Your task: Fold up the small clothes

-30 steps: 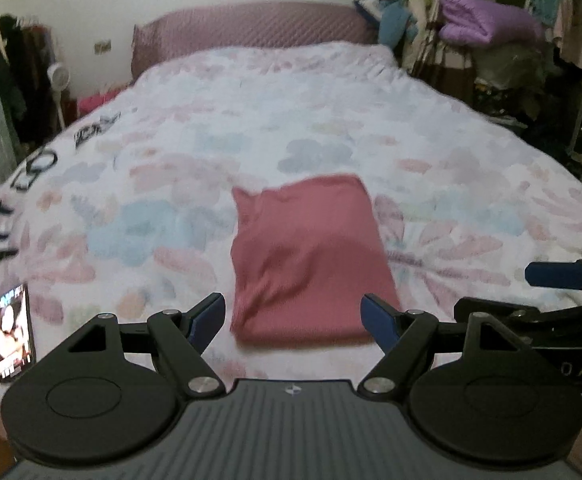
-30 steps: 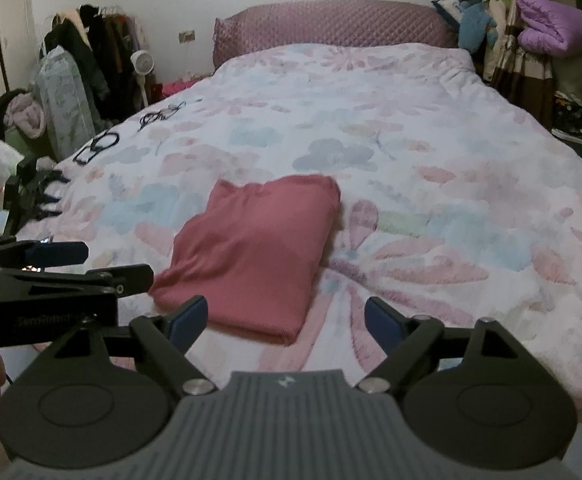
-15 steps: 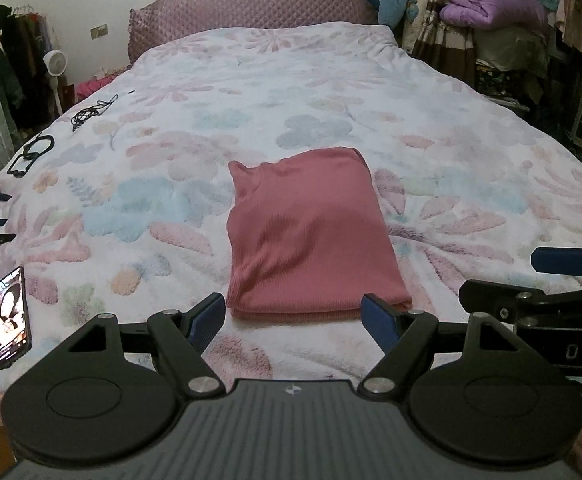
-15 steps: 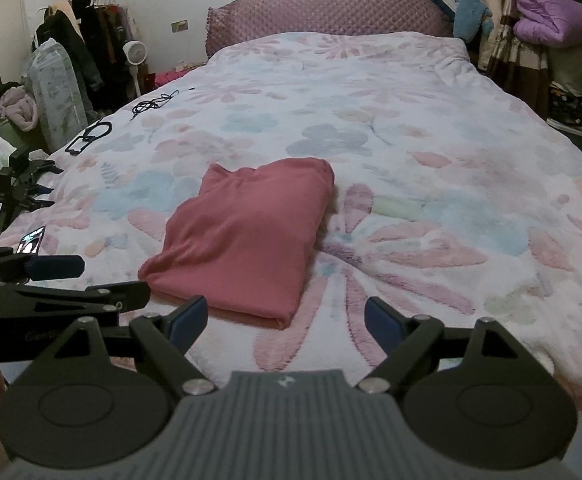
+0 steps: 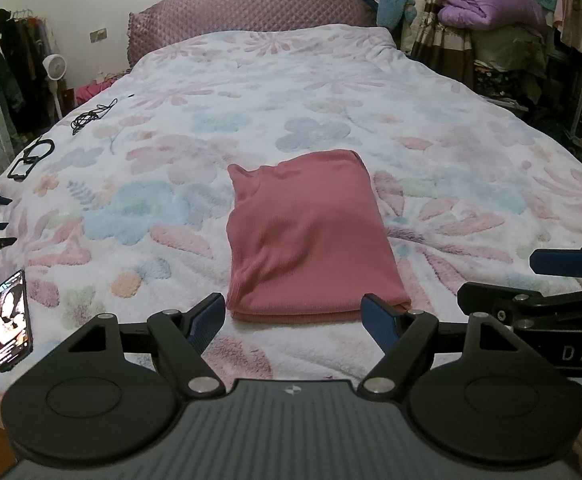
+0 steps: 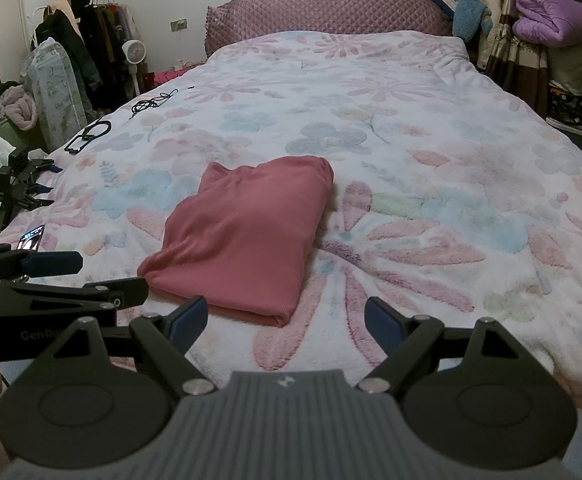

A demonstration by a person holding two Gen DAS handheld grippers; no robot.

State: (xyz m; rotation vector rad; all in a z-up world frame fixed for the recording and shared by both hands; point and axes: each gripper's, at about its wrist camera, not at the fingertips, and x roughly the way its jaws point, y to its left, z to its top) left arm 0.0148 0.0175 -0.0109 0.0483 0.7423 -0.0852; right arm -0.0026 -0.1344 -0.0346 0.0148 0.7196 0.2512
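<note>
We see a pink garment [image 5: 311, 240] folded into a tidy rectangle with several layers, made of a fine ribbed knit. The thick folded edge is toward us, and at the far side, around 11 o'clock of the piece, a small corner of cloth stands up a little. The surface is smooth, with only soft wrinkles along the near left side. It lies flat on the flowered bedspread [image 5: 431, 128], about in the middle of the bed's width and in the near half.

We hold the left gripper [image 5: 293, 316] low over the near edge of the bed and level, looking toward the headboard [image 5: 251, 8]. Its blue-padded fingers [image 5: 207, 320] are spread wide and hold nothing. The right gripper [image 6: 287, 318] is in the same pose — level, low, its fingers [image 6: 383, 324] also wide apart with nothing between them. Each gripper shows in the other's view, side by side and close together.

From the left gripper the garment is at 12 o'clock, its near edge just beyond the fingertips and not touching them. From the right gripper it is at about 11 o'clock, its near corner just ahead of the gap.

At 9 o'clock in the left view, a phone [image 5: 11, 320] with a lit screen lies near the bed's edge — well apart from the garment.
</note>
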